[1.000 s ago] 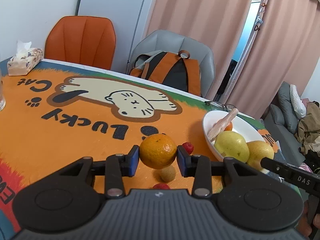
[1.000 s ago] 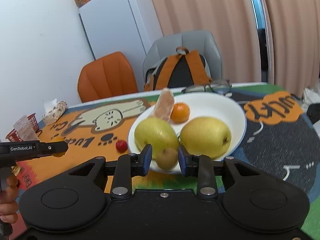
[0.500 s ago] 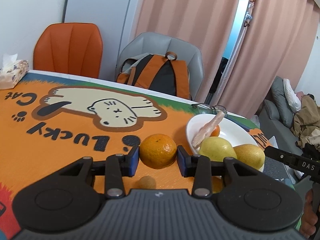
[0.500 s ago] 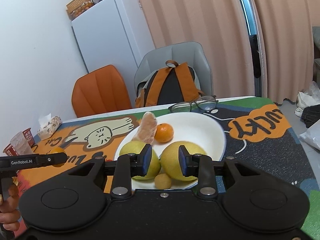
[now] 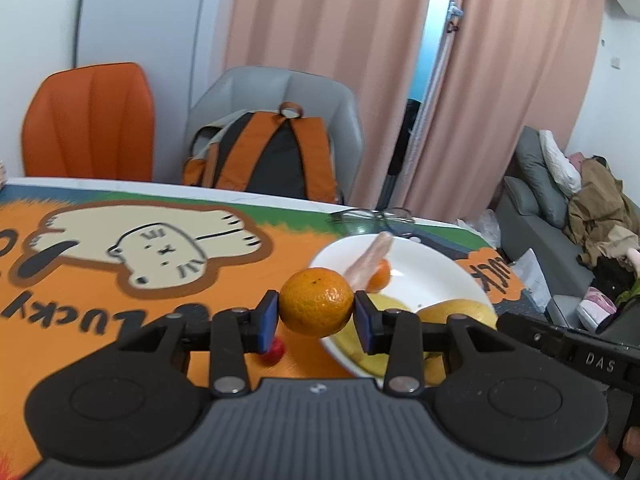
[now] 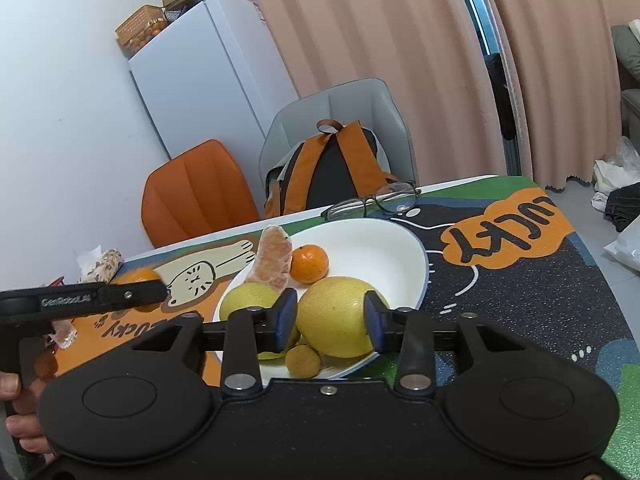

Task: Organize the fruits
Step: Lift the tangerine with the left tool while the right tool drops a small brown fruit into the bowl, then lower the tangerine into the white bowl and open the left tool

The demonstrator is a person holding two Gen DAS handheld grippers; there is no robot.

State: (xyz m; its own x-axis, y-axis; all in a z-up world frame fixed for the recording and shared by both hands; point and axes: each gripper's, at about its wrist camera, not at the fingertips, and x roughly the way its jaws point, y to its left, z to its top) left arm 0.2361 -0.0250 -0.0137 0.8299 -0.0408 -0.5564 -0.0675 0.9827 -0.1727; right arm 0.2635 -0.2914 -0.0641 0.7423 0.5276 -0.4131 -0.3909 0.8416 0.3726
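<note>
Orange in my left tongs: My left tongs [image 5: 316,316] hold a round orange [image 5: 316,301]. It is bright, with bumpy skin and a tiny dark dot on top. Both blue pads [image 5: 269,320] press its sides, so the grip is tight.

Where the orange is: It hangs above the cat mat [image 5: 100,280], just at the 9 o'clock rim of the white plate [image 5: 432,276].

Fruit on the plate: Two big yellow fruits [image 6: 334,316], a small orange [image 6: 309,263], a peeled orange piece [image 6: 272,262] and a little brown fruit [image 6: 303,360] sit there. The little brown one is at the plate's 6 o'clock edge.

My right tongs: My right tongs [image 6: 331,320] have just been opening. The pads stand apart now. The big yellow fruit shows between them, but it sits farther away in the plate. I hold nothing here.

Open room: The plate is bare white from its middle out to 1 o'clock. The dark mat at 3 o'clock of the plate is free too.

Edges and things nearby: Glasses [image 6: 372,200] lie at the plate's 12 o'clock, near the far table edge. A small red fruit [image 5: 274,354] lies on the mat under my left tongs. A backpack [image 5: 272,152] sits on the grey chair [image 5: 280,92] behind the table.
</note>
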